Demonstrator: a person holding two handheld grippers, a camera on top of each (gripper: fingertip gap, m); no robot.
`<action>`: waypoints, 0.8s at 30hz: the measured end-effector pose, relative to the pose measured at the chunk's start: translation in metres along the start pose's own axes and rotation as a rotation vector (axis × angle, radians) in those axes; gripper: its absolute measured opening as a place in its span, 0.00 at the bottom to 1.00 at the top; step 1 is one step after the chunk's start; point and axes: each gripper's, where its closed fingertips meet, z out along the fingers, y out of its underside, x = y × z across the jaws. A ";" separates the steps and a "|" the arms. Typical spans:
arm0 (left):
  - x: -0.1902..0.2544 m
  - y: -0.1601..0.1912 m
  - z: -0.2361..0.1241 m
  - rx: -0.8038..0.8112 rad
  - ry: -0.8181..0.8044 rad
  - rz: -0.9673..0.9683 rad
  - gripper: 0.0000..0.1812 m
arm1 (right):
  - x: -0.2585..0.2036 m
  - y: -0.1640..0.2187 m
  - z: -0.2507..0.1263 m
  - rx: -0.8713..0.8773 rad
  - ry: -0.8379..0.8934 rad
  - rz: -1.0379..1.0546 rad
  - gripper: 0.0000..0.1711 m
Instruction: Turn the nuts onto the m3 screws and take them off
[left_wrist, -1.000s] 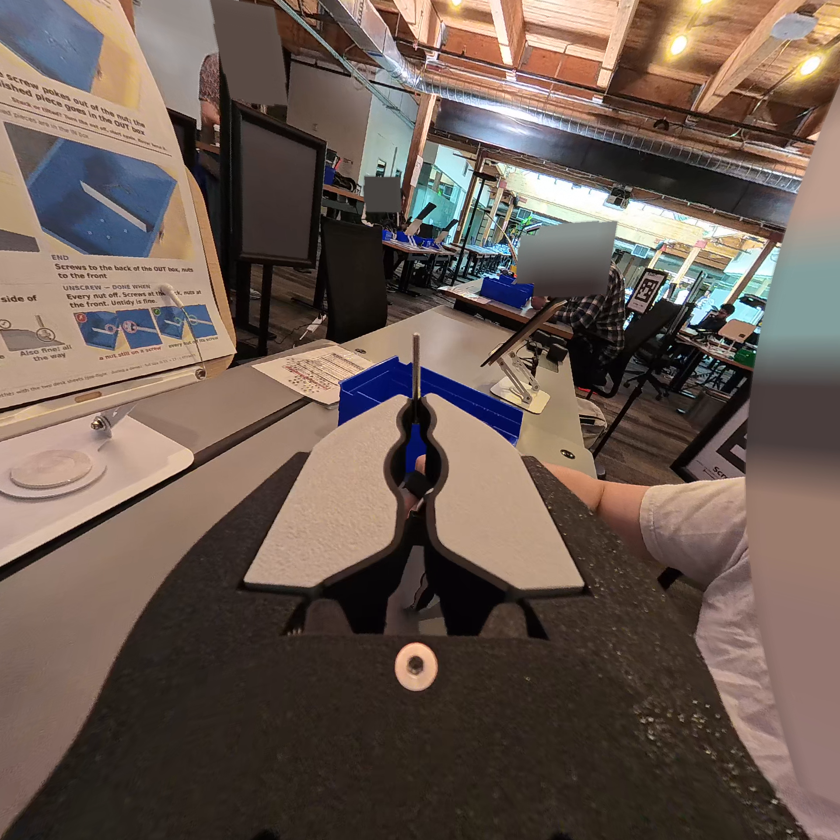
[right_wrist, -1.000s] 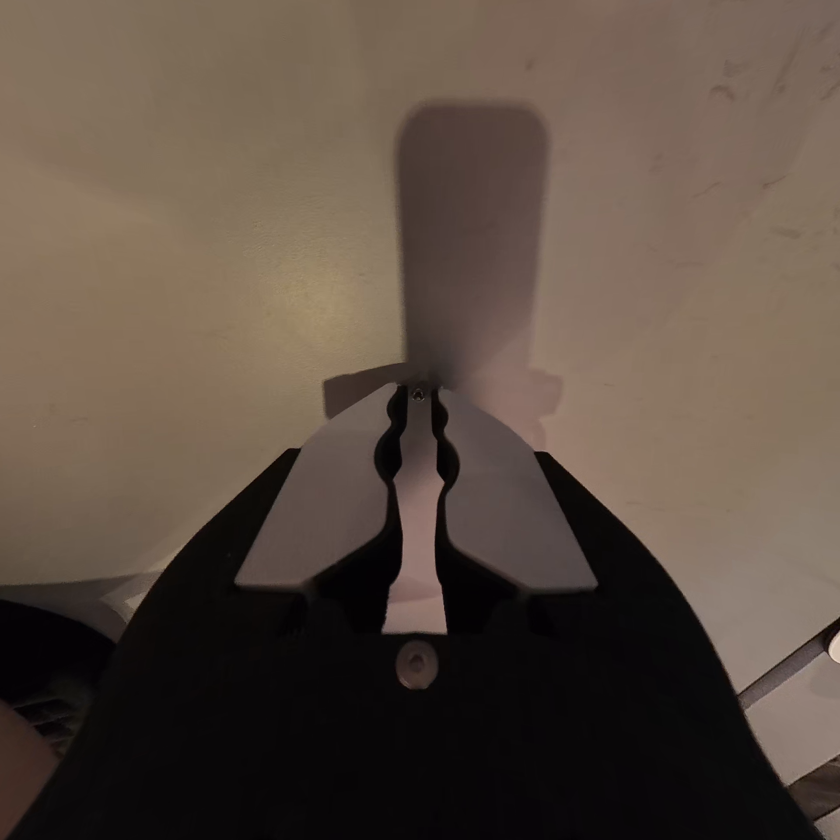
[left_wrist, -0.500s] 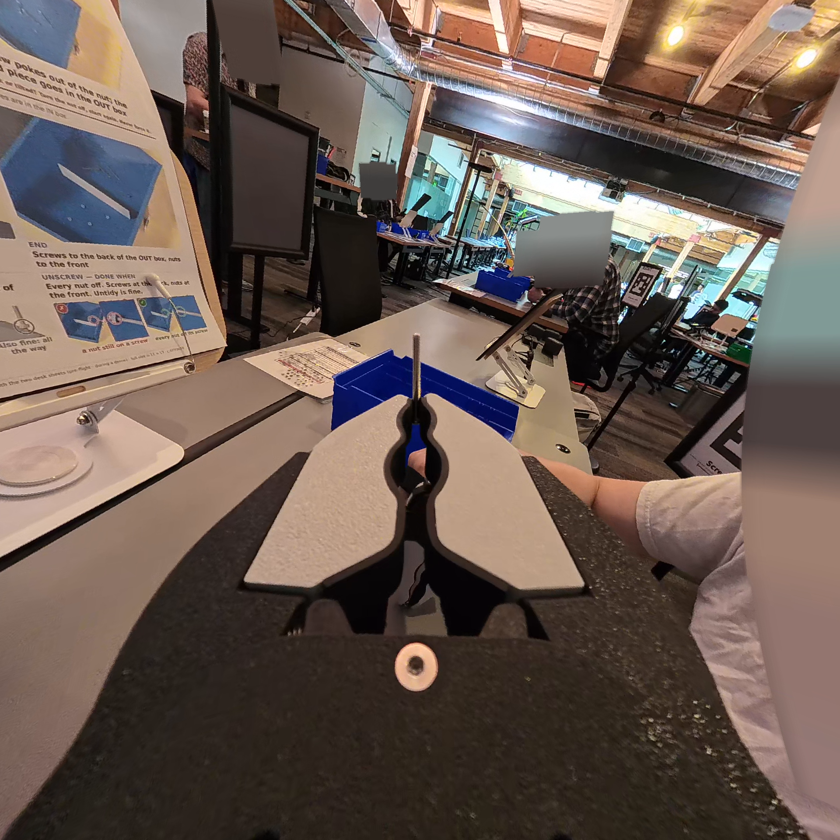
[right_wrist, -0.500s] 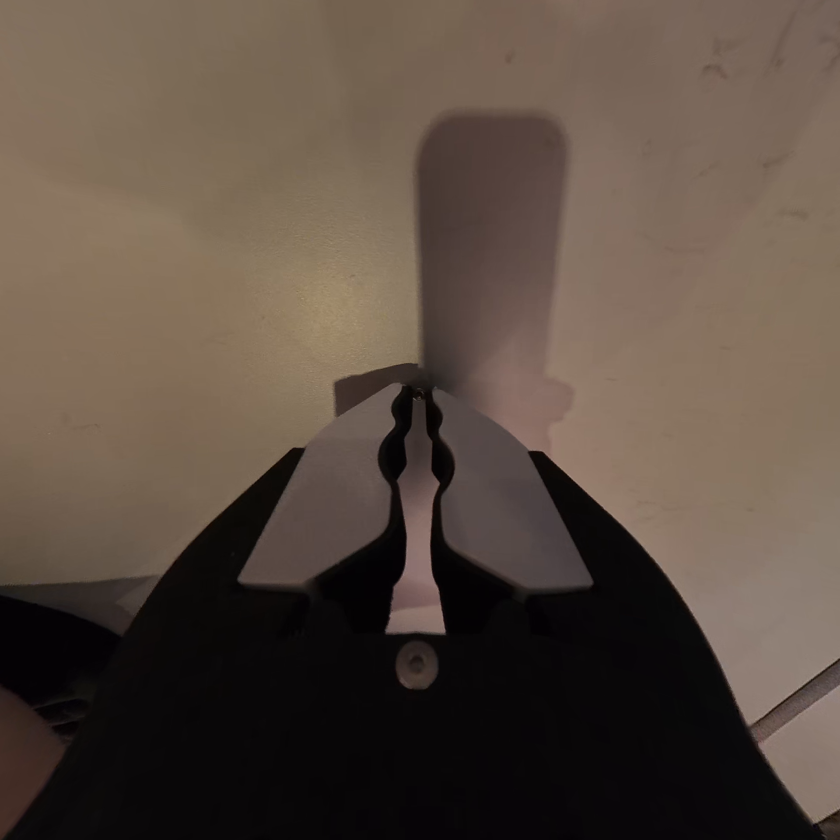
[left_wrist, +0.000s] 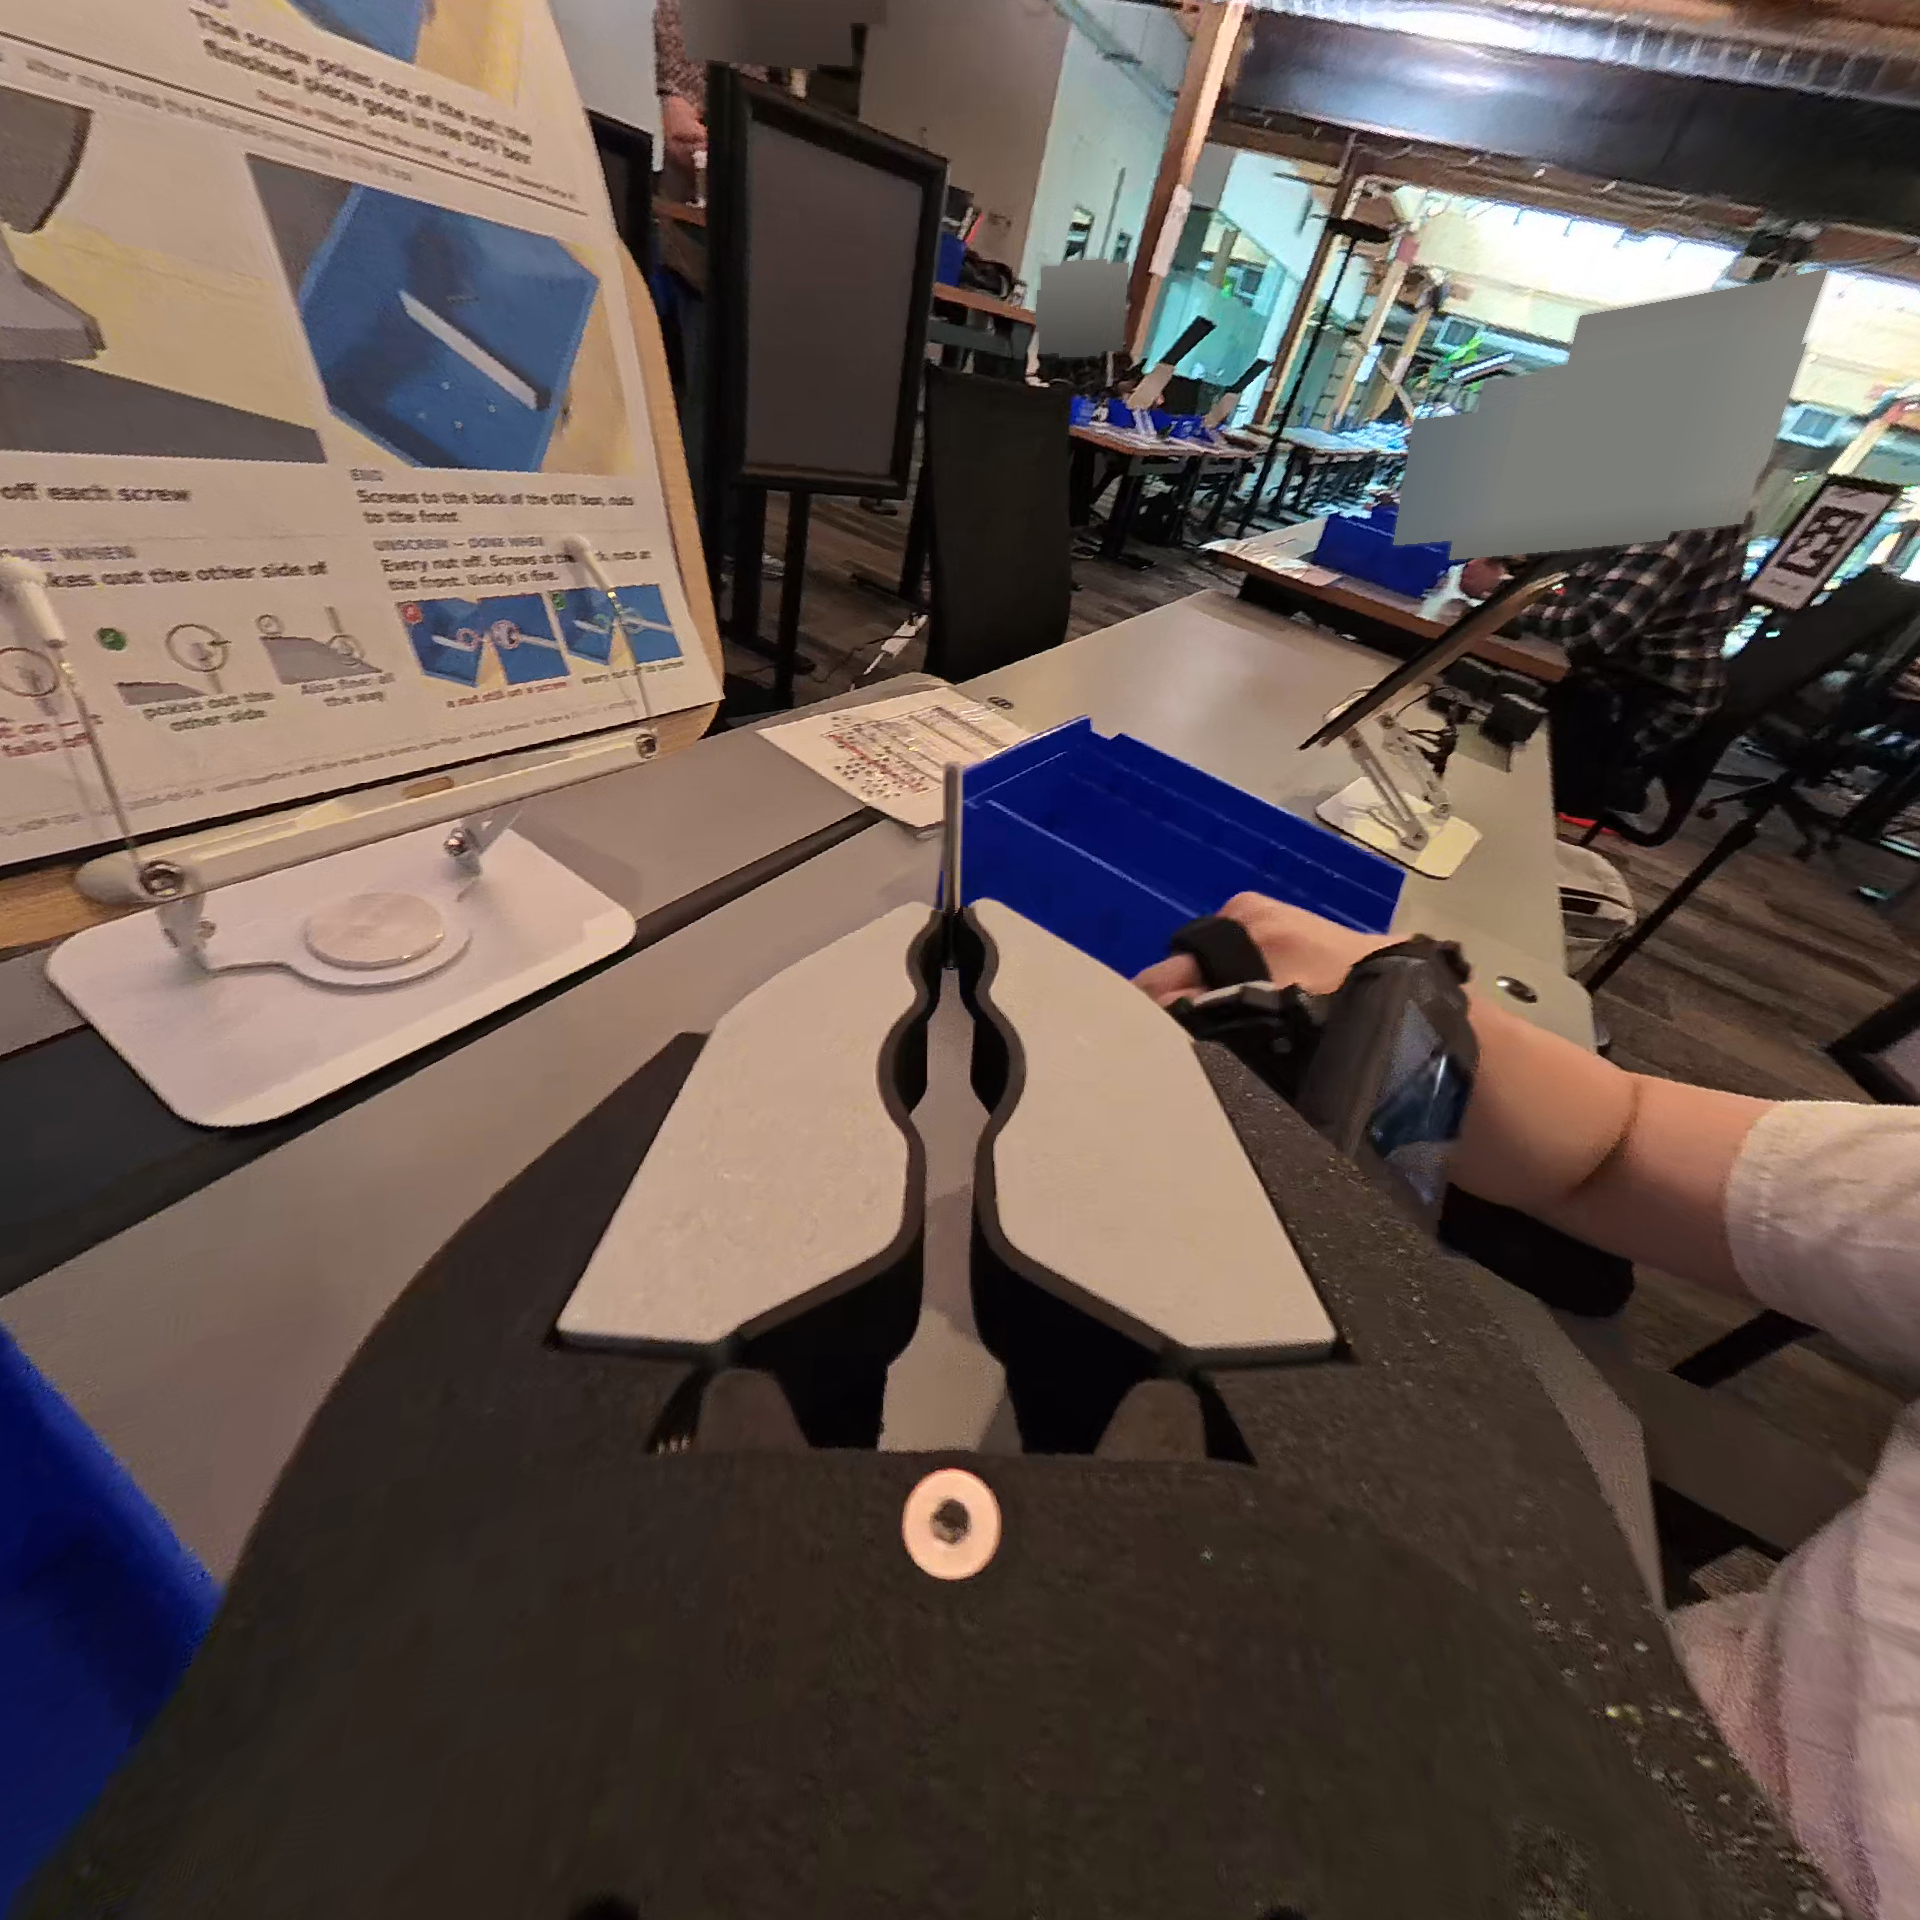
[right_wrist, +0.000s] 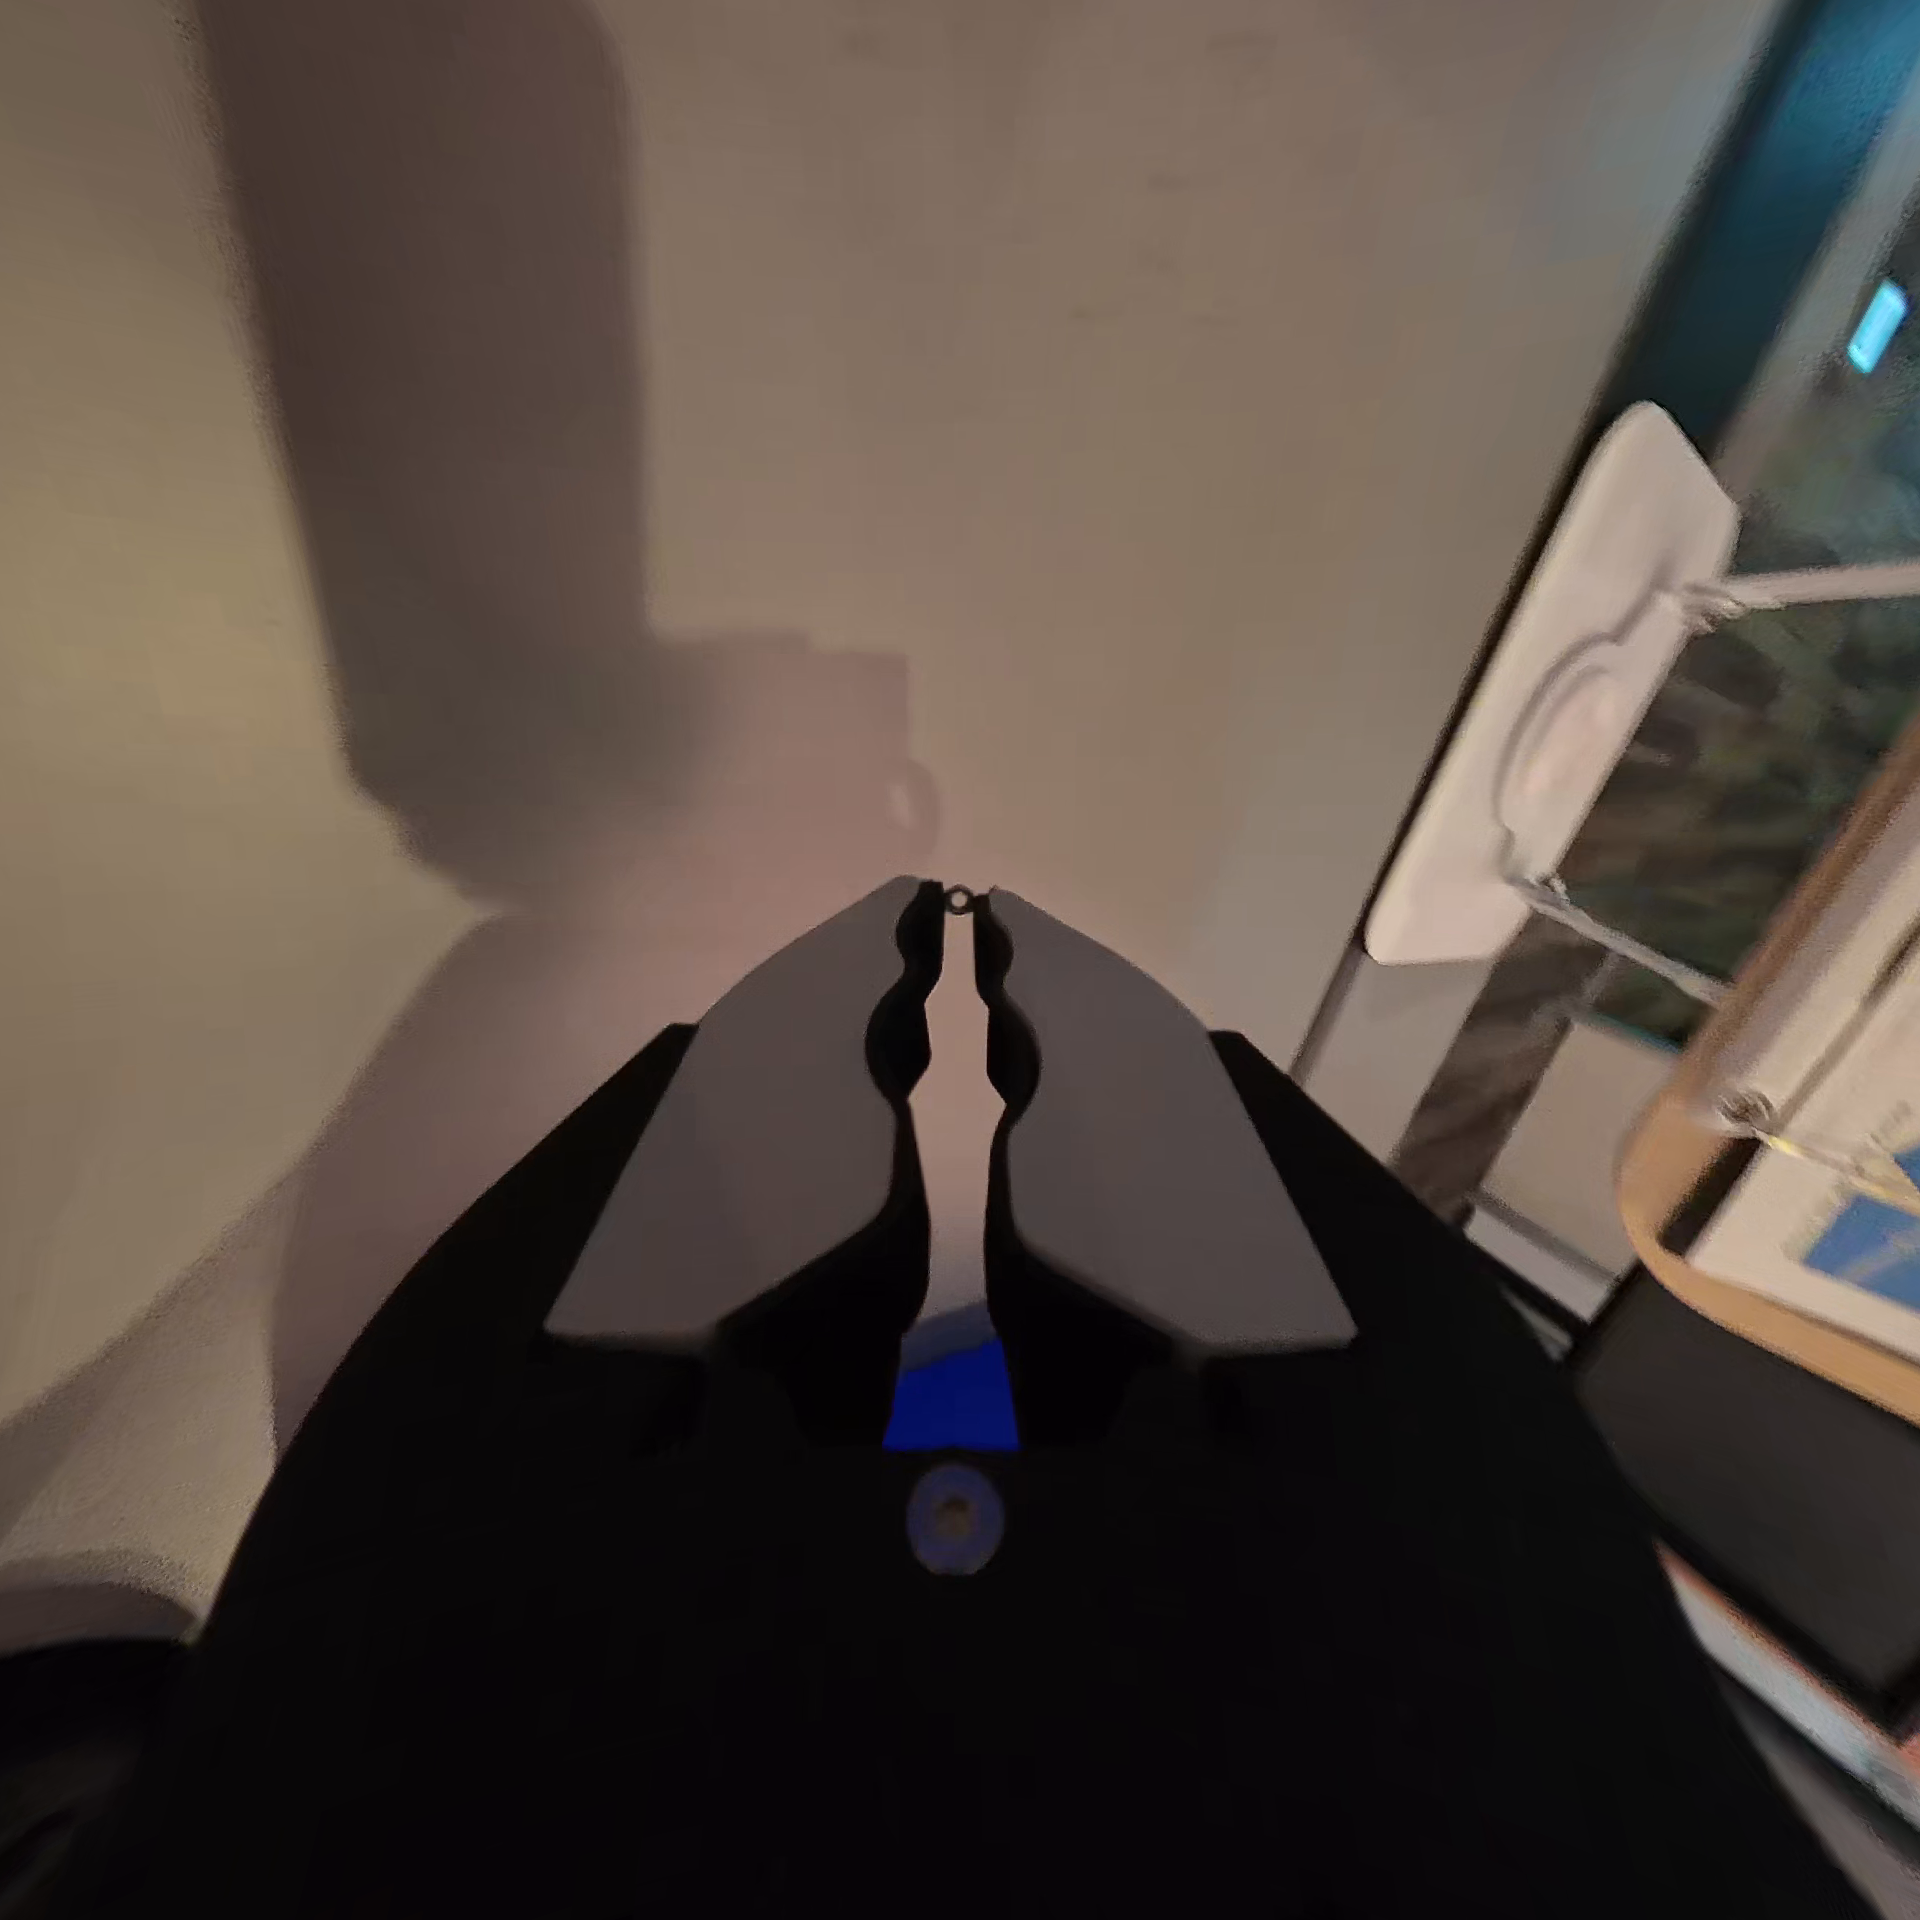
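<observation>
Left wrist view: the left gripper (left_wrist: 950, 914) is clamped on an m3 screw (left_wrist: 951, 831) at its fingertips; the screw stands upright, its long axis rising clear of the tips with the free end uppermost, and no nut is seen on the exposed shank. Behind it, toward the far edge of the worktop (left_wrist: 1226, 665), sits a blue bin (left_wrist: 1164, 842). An instruction sheet on a white stand (left_wrist: 332, 966) occupies the worktop's left side. The person's right hand (left_wrist: 1278, 961), strapped to its gripper handle, lies low and to the right of the screw, just in front of the bin; that gripper's fingers are not visible here. Right wrist view: the right gripper (right_wrist: 958, 900) is nearly closed and pinches a small ring-shaped nut (right_wrist: 960, 900) at the very tips. It points at the bare worktop (right_wrist: 1143, 416), and the picture is blurred. The screw is not visible in this view. Judgement: the nut is off the screw. For the coming move, the nut's bore must be brought onto the screw's upright axis from above, and the right hand now sits below and to the right of that tip.
</observation>
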 end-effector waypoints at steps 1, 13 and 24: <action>-0.005 0.002 0.000 -0.011 -0.031 0.006 0.01 | 0.007 0.002 -0.003 -0.014 0.037 0.021 0.03; -0.039 0.034 0.013 -0.185 -0.300 0.133 0.01 | 0.028 0.004 -0.027 0.006 0.150 0.107 0.03; -0.062 0.059 0.020 -0.340 -0.492 0.290 0.01 | 0.069 0.030 -0.108 0.249 0.250 0.326 0.03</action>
